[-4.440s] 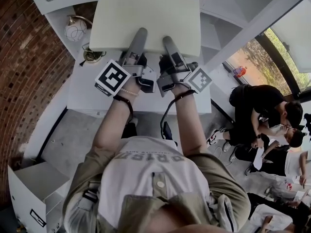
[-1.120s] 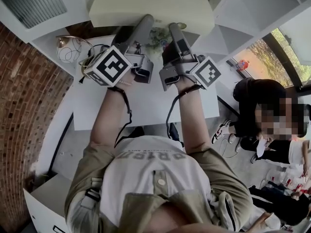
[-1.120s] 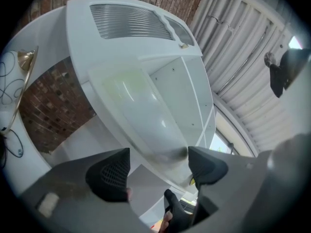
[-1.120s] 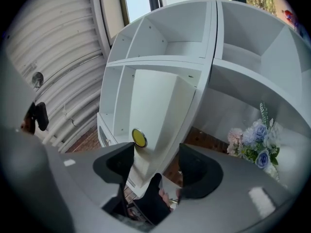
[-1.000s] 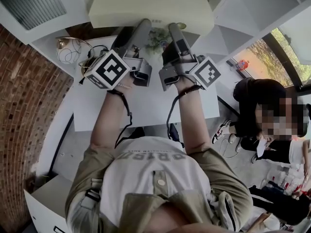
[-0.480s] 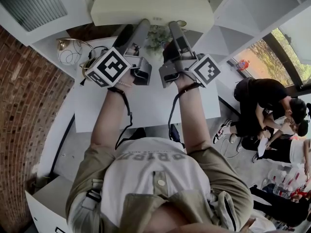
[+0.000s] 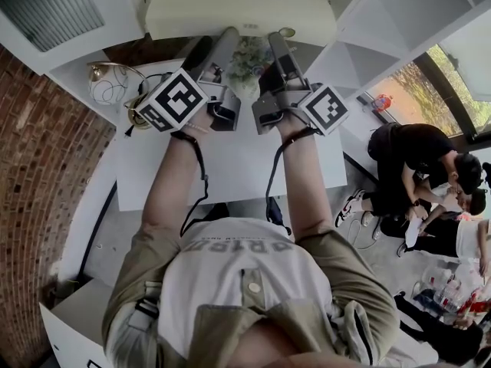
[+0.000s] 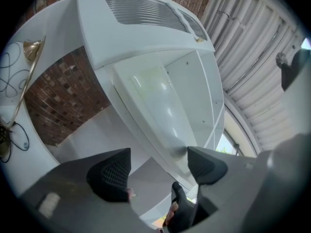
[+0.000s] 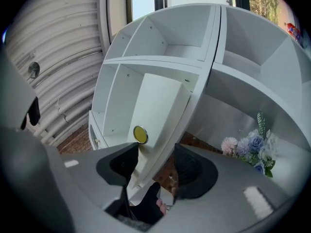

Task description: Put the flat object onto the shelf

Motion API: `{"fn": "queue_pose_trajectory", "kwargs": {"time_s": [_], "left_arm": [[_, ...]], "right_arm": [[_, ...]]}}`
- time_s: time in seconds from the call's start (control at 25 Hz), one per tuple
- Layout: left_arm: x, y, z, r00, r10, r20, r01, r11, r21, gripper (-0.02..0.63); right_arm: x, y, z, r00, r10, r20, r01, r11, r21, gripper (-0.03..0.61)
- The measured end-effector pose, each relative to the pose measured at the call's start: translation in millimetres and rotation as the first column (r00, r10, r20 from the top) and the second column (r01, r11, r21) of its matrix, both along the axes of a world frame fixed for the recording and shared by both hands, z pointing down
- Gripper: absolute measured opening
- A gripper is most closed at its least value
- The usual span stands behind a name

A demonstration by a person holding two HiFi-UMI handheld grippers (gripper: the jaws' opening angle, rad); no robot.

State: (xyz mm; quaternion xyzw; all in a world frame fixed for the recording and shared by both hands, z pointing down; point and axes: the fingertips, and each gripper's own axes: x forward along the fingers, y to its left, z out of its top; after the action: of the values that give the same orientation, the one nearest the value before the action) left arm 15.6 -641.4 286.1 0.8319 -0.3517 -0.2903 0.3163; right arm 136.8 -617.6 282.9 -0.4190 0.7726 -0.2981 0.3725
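The flat object, a cream-white board [image 7: 239, 4], lies in a compartment of the white shelf [image 7: 383, 14] at the top of the head view. My left gripper [image 7: 215, 41] points up at its near edge. In the left gripper view the jaws [image 8: 160, 168] stand wide open, and the board [image 8: 158, 98] runs down toward the right pad without being pinched. My right gripper [image 7: 277, 41] is beside it. Its jaws [image 9: 155, 168] are closing, with the board's [image 9: 163, 106] near edge between them. That edge is close to the left pad, with a gap to the right pad.
A small yellow disc [image 9: 140, 134] sits at the board's near edge. Pale flowers [image 7: 249, 52] stand between the grippers on the white table [image 7: 230, 167]. A brass wire ornament [image 7: 107, 83] is at the left by the brick wall [image 7: 38, 167]. People [image 7: 418, 167] crouch at the right.
The board has gone from above the table up into the shelf. Over the last second both grippers have drawn slightly back from it, showing more of the flowers.
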Motion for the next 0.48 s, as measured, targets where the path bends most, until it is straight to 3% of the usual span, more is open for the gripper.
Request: {"fn": "queue_pose_trajectory", "kwargs": {"time_s": [0.48], "left_arm": [[5.7, -15.0, -1.4, 1.000, 0.011, -0.004, -0.011, 1.000, -0.020, 0.382]], "right_arm": [[8.1, -14.1, 1.8, 0.999, 0.028, -0.021, -0.028, 0.999, -0.023, 0.209]]}}
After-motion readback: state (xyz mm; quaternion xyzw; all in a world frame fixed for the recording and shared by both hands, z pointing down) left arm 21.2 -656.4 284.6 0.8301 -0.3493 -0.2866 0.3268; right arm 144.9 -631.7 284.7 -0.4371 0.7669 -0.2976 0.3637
